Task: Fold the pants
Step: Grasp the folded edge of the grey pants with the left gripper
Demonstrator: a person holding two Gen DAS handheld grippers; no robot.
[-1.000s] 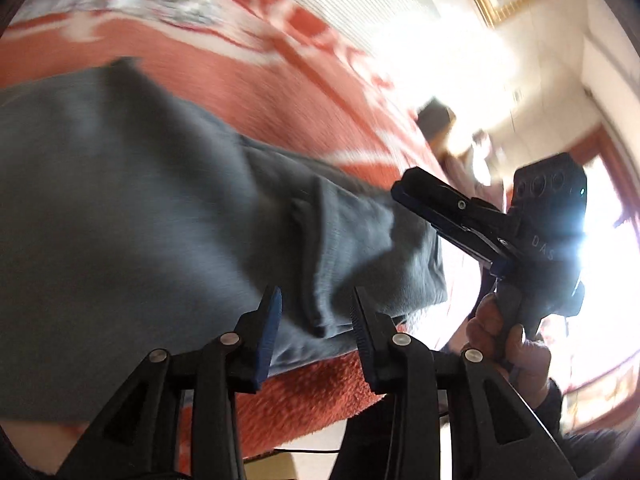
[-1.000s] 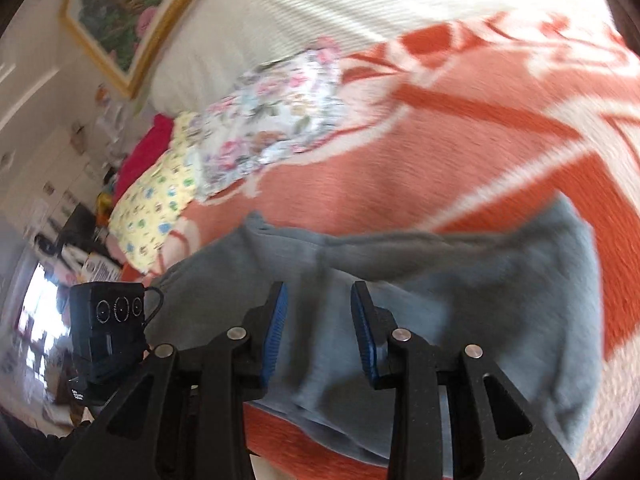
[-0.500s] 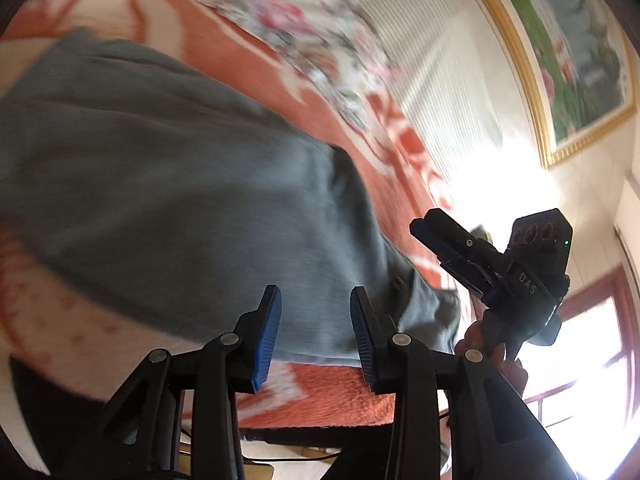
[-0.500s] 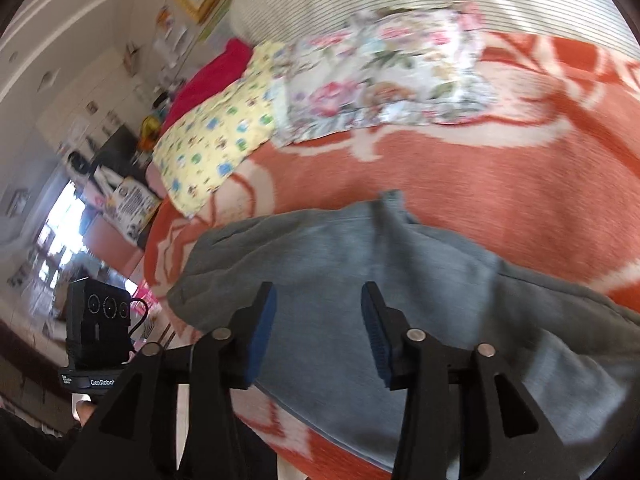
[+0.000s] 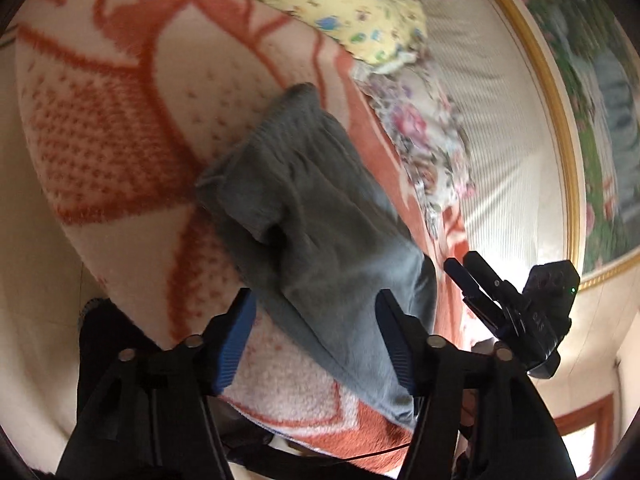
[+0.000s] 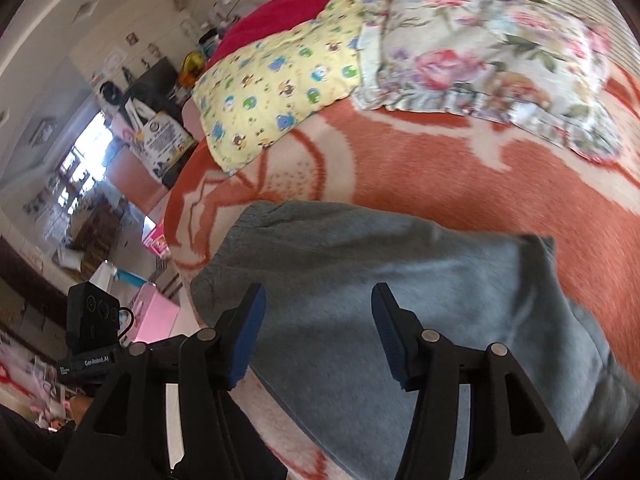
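while the grey sweatpants (image 5: pixel 320 216) lie spread on the orange and cream blanket (image 5: pixel 112 120) that covers the bed, the left gripper (image 5: pixel 316 340) hangs above their near edge with its two blue-padded fingers (image 5: pixel 236 332) wide apart, and nothing is between them except the cloth seen below. in the left wrist view the pants run from the near edge of the bed up toward a yellow cartoon-print pillow (image 5: pixel 344 4) and a floral pillow (image 5: pixel 424 132), and one part of the fabric is folded over itself near the middle, which makes a dark pocket. at the right of this view the right gripper (image 5: pixel 460 270) is seen from the side, just beside the edge of the pants; its fingers look close together there, but from this angle i cannot tell the gap. a gold-framed picture (image 5: pixel 600 120) hangs on the wall behind. in the right wrist view the right gripper (image 6: pixel 318 332) is clearly open, with a wide gap and nothing held, and it hovers over the pants (image 6: pixel 380 280), which lie across the near part of the blanket (image 6: pixel 440 160). the yellow pillow (image 6: pixel 276 80), the floral pillow (image 6: pixel 488 60) and a red cloth (image 6: pixel 276 12) are at the far side of the bed, well apart from the pants.
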